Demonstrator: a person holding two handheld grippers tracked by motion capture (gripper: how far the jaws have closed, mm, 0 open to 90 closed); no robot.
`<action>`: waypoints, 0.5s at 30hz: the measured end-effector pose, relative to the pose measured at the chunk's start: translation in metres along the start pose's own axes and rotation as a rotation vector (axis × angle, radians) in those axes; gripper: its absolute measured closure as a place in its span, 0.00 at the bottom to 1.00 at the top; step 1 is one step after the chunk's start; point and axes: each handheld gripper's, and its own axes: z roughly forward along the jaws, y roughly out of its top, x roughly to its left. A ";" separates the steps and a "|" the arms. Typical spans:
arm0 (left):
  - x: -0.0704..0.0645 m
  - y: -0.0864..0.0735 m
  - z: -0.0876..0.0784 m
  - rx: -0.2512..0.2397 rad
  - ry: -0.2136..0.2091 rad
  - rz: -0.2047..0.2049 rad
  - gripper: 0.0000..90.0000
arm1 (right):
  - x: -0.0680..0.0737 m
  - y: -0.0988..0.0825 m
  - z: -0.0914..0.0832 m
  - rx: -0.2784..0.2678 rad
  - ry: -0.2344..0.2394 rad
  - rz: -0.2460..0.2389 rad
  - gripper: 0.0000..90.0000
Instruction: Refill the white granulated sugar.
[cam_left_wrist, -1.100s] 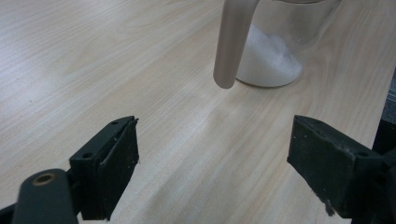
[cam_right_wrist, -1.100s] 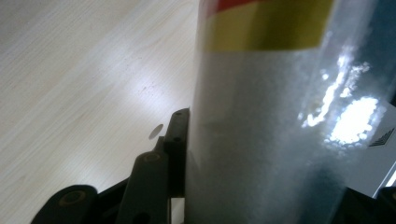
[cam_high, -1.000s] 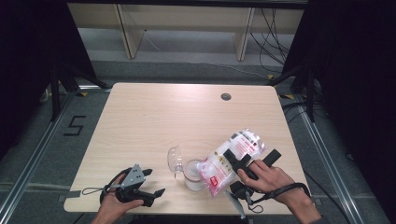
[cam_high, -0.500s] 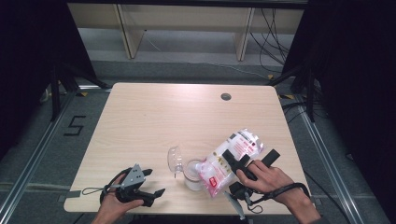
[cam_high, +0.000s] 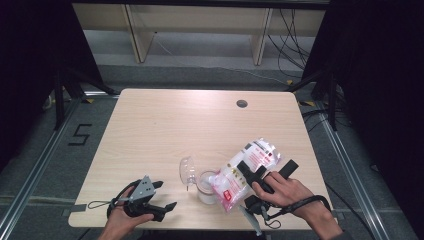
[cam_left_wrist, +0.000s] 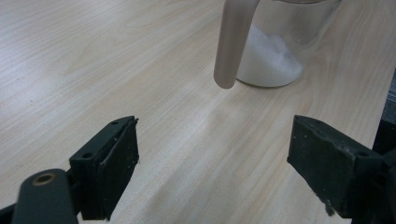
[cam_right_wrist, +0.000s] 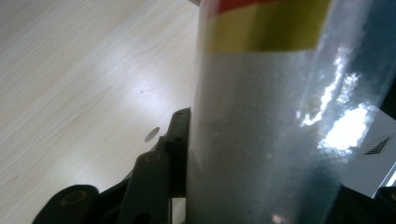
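Where the pale wooden counter (cam_high: 165, 130) nears its front edge, the left claw (cam_high: 161, 197) is seen resting low at the left, its two black jaws standing wide apart with nothing between them; bare wood is seen between them in the left gripper view (cam_left_wrist: 212, 172). Just right of it, near the middle of the front edge, a clear glass jar with a hinged lid (cam_high: 206, 186) is found standing upright, its lid thrown open to the left. White grains are seen heaped in its bottom (cam_left_wrist: 271, 58). In the left gripper view the jar's top is cut off by the frame, and a blurred pale bar hanging before it cannot be identified for certain.

Directly right of the jar, a clear plastic bag of white grains with a red, yellow and white label (cam_high: 244, 170) is held tilted, its lower end over the jar's mouth and its upper end raised toward the right. The bag is clamped between the jaws of the right claw (cam_high: 265, 172). In the right gripper view the bag (cam_right_wrist: 266, 130) is seen pressed against the left jaw, while the other jaw is hidden behind the shiny film. The print on the label is too small to be read, and whether grains are falling cannot be made out.
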 end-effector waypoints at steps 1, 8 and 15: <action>0.000 0.000 0.000 0.000 -0.001 -0.002 0.17 | 0.000 0.000 0.000 0.000 -0.004 0.006 0.73; 0.000 0.000 0.000 0.000 0.006 -0.003 0.17 | 0.001 -0.001 0.000 -0.001 -0.004 0.003 0.73; 0.000 0.000 0.000 0.000 0.000 -0.002 0.17 | 0.000 -0.001 -0.001 -0.011 -0.008 -0.015 0.73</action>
